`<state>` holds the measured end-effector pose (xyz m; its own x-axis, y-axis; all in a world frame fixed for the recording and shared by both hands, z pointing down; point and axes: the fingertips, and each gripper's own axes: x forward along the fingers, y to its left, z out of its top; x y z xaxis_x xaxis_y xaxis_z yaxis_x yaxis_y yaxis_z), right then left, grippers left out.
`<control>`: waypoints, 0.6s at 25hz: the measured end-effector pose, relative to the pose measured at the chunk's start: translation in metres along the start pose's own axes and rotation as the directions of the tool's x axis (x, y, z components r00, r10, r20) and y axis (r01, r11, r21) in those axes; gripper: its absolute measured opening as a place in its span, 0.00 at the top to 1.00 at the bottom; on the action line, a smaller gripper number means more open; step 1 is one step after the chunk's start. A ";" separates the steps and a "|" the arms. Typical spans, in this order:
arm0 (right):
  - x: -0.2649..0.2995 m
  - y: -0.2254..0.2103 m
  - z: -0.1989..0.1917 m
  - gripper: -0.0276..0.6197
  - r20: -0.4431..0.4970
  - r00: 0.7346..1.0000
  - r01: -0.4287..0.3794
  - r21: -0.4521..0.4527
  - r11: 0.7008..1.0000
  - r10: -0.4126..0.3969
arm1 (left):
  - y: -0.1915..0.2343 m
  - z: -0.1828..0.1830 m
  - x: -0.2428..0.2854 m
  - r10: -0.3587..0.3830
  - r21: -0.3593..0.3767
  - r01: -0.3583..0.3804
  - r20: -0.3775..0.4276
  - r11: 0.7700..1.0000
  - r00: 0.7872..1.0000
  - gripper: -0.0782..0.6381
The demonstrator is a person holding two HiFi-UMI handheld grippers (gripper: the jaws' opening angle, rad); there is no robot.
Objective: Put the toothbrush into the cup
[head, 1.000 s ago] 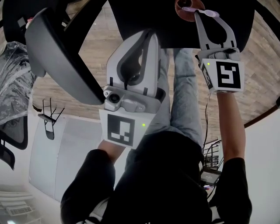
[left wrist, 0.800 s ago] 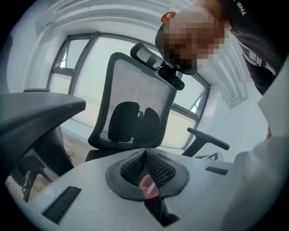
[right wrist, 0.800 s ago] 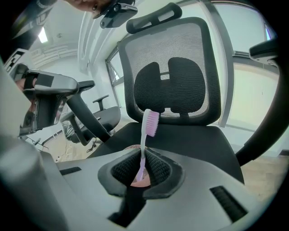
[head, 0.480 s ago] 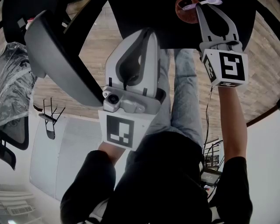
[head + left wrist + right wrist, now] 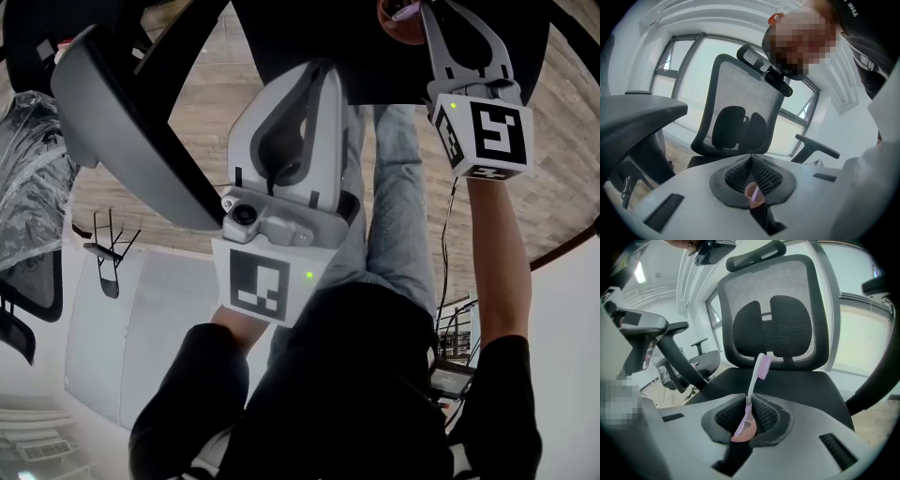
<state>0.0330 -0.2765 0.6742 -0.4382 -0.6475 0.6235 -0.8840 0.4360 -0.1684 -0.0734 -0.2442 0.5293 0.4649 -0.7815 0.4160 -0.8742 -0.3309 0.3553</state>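
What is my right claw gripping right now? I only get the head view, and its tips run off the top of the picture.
Observer: In the right gripper view, the right claw is shut on the toothbrush, with the handle pinched between the pads.
Operator: Which end sticks out?
Observer: The bristle head. It is pink, it stands past the tips, and it leans toward that view's right, in front of a mesh chair back.
Operator: And the left claw?
Observer: In the left gripper view, the left claw has its jaws meeting at the tips. A small pink thing sits low between the pads, and I can't tell what it is.
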 end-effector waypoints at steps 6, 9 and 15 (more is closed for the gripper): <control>0.000 -0.001 0.000 0.89 0.005 1.000 0.007 -0.004 1.000 -0.007 | 0.000 0.002 0.000 0.003 0.006 -0.003 0.002 1.000 1.000 0.86; -0.001 -0.001 0.000 0.89 -0.001 1.000 0.011 -0.027 1.000 -0.012 | -0.002 0.003 0.000 0.002 0.007 -0.002 0.002 1.000 1.000 0.86; -0.004 0.001 0.001 0.89 -0.011 1.000 0.002 -0.071 0.997 -0.002 | -0.010 0.003 0.000 -0.009 0.013 0.009 0.004 1.000 1.000 0.86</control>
<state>0.0332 -0.2743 0.6709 -0.4342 -0.6417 0.6323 -0.8710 0.4781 -0.1129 -0.0656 -0.2426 0.5230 0.4720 -0.7807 0.4096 -0.8720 -0.3448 0.3476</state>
